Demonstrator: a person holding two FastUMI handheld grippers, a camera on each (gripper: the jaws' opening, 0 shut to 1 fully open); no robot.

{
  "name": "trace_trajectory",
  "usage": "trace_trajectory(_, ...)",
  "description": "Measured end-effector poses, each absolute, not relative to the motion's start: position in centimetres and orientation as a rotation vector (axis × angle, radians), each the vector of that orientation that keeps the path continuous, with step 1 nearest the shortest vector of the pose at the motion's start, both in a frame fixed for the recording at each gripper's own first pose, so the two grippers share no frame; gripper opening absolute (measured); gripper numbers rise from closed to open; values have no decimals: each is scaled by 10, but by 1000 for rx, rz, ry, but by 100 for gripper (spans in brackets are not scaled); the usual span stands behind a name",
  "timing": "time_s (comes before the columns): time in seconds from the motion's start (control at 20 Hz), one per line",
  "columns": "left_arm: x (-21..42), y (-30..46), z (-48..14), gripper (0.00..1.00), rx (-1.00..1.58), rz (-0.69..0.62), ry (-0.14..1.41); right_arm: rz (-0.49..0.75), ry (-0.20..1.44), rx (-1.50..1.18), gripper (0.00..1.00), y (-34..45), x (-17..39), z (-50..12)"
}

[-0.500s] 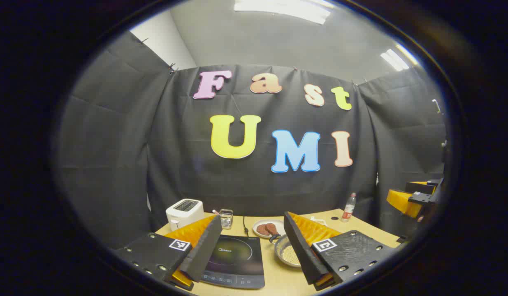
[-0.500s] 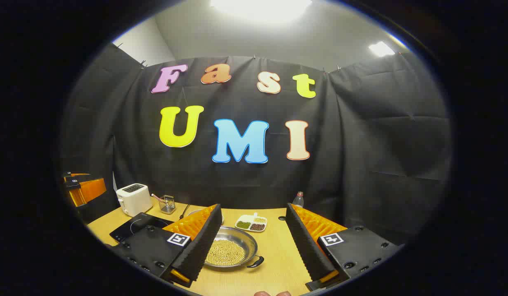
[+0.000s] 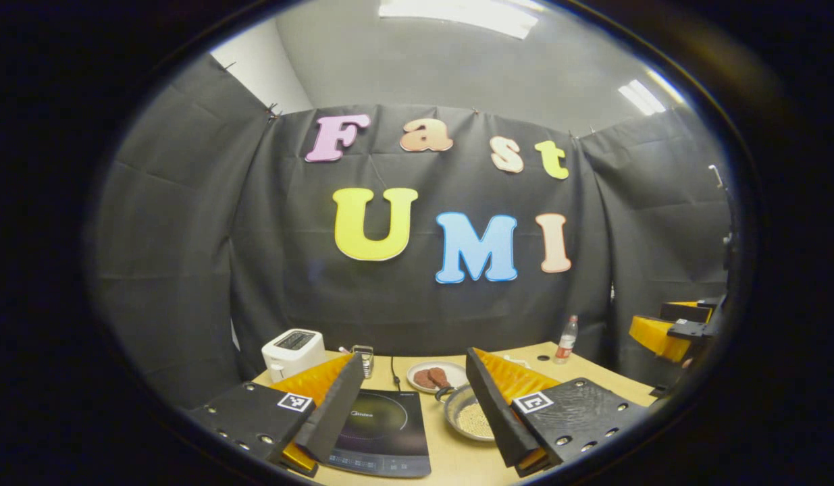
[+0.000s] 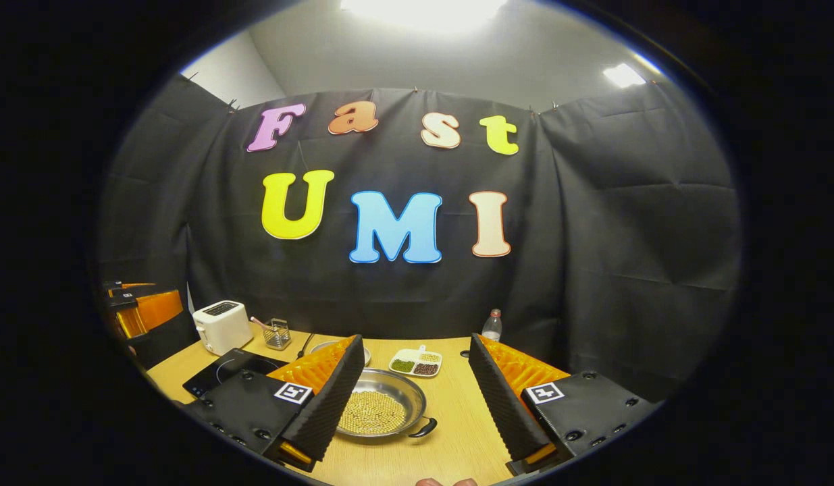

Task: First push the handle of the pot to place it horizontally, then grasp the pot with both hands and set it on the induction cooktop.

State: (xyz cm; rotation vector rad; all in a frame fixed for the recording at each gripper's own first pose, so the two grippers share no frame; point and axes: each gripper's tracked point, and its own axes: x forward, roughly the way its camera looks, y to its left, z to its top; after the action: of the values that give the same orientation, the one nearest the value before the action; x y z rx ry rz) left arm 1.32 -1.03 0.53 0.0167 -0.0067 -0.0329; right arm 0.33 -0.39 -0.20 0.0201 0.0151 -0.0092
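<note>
A shallow steel pot (image 4: 383, 410) full of pale beans sits on the wooden table, one dark handle (image 4: 424, 427) at its near right rim. In the left gripper view the pot (image 3: 465, 420) lies right of the black induction cooktop (image 3: 383, 432), with a handle (image 3: 442, 392) at its far left rim. My left gripper (image 3: 411, 422) is open above the cooktop's front. My right gripper (image 4: 411, 405) is open, held over the pot's near side. The cooktop (image 4: 227, 371) lies left of the pot. The right gripper (image 3: 673, 327) hangs at the far right; the left gripper (image 4: 143, 310) at the far left.
A white toaster (image 3: 292, 351) and a small holder (image 3: 364, 358) stand at the back left. A plate with two brown patties (image 3: 431, 375) lies behind the pot, a divided dish of beans (image 4: 415, 363) farther right, and a bottle (image 4: 491, 327) by the wall.
Both cameras have shifted slightly; the table things sit a little differently in each view. Both grippers stay open and nothing on the table has moved.
</note>
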Motion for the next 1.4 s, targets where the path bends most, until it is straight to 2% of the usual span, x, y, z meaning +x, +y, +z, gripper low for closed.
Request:
trace_trajectory(0.1,16,-11,5,92,25,-37,-6,-16,14,28,99,-4,3,0)
trace_trajectory(0.2,16,-12,5,93,21,-42,-8,-17,11,30,96,-4,3,2)
trace_trajectory(0.25,17,-11,5,95,17,-43,-7,-17,11,29,99,-4,3,3)
trace_trajectory(0.35,19,-10,3,88,15,-46,-3,-14,12,24,99,-2,3,4)
trace_trajectory(0.4,19,-9,4,88,15,-47,-3,-11,16,23,99,-1,2,3)
trace_trajectory(0.5,22,-7,3,95,19,-48,-1,4,37,24,99,3,3,1)
trace_trajectory(0.7,25,-7,2,95,23,-61,2,35,55,4,96,9,8,6)
trace_trajectory(0.9,27,-4,-7,95,6,-72,15,75,92,4,99,19,15,8)
trace_trajectory(1.0,28,1,-8,95,3,-66,14,112,125,-8,96,30,18,6)
trace_trajectory(1.05,28,6,-10,92,0,-58,13,133,145,-21,99,36,18,5)
trace_trajectory(1.2,27,21,-14,92,-36,-28,11,192,226,-79,99,49,21,-6)
trace_trajectory(1.3,24,33,-22,92,-59,-22,18,217,288,-114,92,57,21,-16)
trace_trajectory(1.35,23,40,-29,92,-60,-18,30,239,321,-123,82,63,20,-22)
trace_trajectory(1.4,22,50,-35,93,-57,-10,43,259,352,-134,79,69,19,-30)
